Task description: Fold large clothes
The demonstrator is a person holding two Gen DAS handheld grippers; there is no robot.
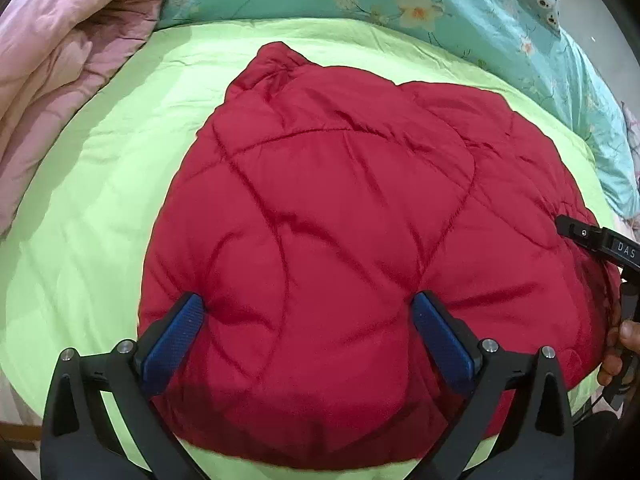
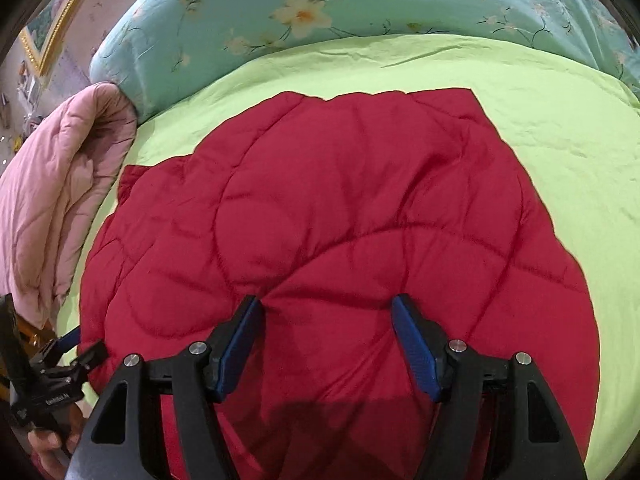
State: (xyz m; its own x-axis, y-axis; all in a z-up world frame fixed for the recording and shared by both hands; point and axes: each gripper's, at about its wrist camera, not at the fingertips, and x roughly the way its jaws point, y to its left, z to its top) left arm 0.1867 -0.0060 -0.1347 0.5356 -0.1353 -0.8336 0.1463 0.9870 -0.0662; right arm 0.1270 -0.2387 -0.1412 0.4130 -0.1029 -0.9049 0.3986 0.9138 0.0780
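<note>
Puffy red quilted jacket spread flat on lime-green bedsheet, long axis running away from both claws; left gripper and right gripper, both gaping and empty, poised over jacket's near hem, neither plainly nearer.

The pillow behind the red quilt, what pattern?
Teal pillow with pale flowers, clearest in the right wrist view.

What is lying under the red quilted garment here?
The red quilted garment lies on a light green sheet, which shows around its edges. Whatever sits directly beneath its padded middle, or is folded inside it, is covered and cannot be seen.
</note>
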